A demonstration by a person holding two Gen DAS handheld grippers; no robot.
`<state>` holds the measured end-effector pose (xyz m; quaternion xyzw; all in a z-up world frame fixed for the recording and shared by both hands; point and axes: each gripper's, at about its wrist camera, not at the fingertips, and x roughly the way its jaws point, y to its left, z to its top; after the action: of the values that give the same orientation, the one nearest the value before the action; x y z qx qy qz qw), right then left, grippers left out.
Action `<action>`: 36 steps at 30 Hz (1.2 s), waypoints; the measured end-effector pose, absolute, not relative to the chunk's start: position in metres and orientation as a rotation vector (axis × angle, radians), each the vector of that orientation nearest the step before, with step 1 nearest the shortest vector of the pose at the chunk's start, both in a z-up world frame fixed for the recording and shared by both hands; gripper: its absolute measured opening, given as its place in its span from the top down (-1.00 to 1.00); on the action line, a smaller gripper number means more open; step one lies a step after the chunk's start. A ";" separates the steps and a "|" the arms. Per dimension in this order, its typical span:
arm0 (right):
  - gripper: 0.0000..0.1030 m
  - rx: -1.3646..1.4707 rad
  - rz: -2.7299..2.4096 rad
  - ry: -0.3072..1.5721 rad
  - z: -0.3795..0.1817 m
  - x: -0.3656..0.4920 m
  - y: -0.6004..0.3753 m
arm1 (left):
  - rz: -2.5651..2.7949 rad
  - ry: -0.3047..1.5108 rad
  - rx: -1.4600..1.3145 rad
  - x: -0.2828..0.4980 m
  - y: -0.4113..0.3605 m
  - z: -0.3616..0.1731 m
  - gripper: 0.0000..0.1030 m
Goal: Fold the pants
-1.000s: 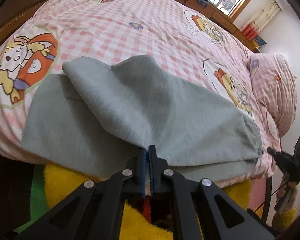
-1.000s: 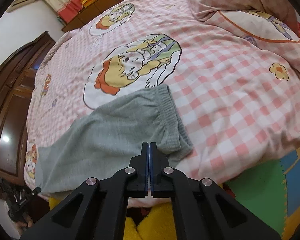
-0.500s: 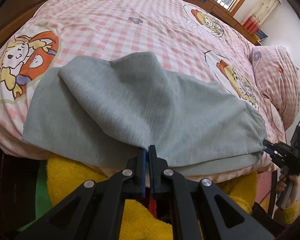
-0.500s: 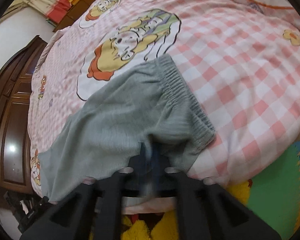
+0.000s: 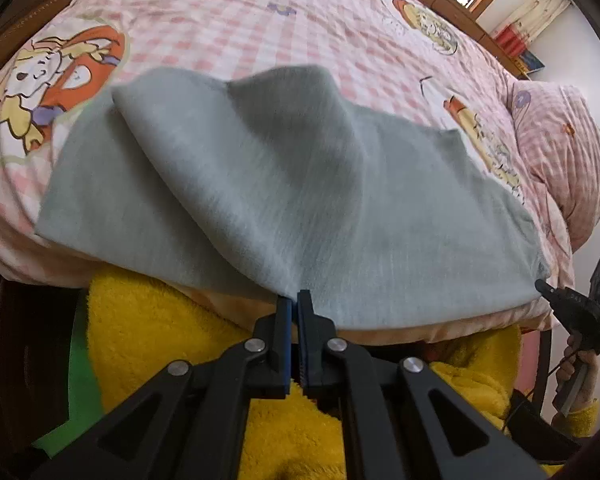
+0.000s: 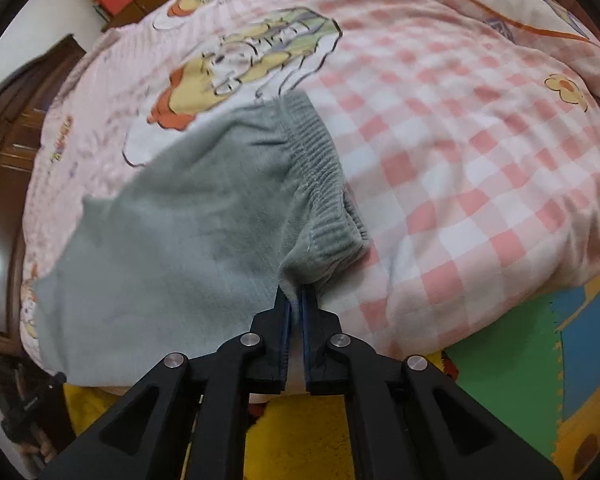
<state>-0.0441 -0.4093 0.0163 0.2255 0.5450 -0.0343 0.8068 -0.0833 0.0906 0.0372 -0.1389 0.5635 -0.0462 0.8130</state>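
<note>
Grey pants (image 5: 284, 200) lie along the near edge of a bed, one leg folded over the other. My left gripper (image 5: 294, 300) is shut on the leg's near hem at the bed's edge. In the right wrist view the same grey pants (image 6: 188, 232) show their ribbed elastic waistband (image 6: 320, 184). My right gripper (image 6: 296, 298) is shut on the waistband's near corner, with grey cloth pinched between its blue pads. In the left wrist view the right gripper (image 5: 548, 290) meets the pants at their far right end, held by a hand (image 5: 580, 364).
A pink checked bedsheet (image 6: 460, 160) with cartoon prints covers the bed. A matching pillow (image 5: 560, 152) lies at the right. Yellow fleece clothing (image 5: 160, 344) of the person is below the bed's edge. Colourful floor mats (image 6: 540, 344) and a dark wooden cabinet (image 6: 4, 184) border the bed.
Both grippers have sunk toward the bed's edge with the pants. The lifted cloth has settled lower and spread flatter on the sheet.
</note>
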 end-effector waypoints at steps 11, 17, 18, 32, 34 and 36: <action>0.46 0.222 -0.127 1.079 0.078 -0.054 -0.381 | 0.022 1.102 -0.319 -0.099 0.139 0.060 0.34; 0.45 0.206 0.024 1.074 0.080 -0.027 -0.327 | 0.080 1.006 -0.362 -0.081 0.173 0.064 0.33; 0.45 0.210 0.040 1.080 0.077 -0.023 -0.317 | 0.076 0.985 -0.370 -0.072 0.176 0.063 0.33; 0.45 0.200 0.156 1.146 0.048 -0.007 -0.265 | -0.050 0.888 -0.415 -0.017 0.150 0.063 0.89; 0.45 0.216 0.152 1.153 0.045 -0.006 -0.269 | -0.113 0.887 -0.376 -0.015 0.130 0.070 0.89; 0.45 0.218 0.148 1.158 0.043 -0.006 -0.271 | -0.204 0.904 -0.362 -0.010 0.110 0.070 0.80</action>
<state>-0.0065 -0.2705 0.0433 0.1027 0.5458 0.0698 0.8287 -0.0103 0.1097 0.0695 -0.1737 0.4335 -0.0977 0.8788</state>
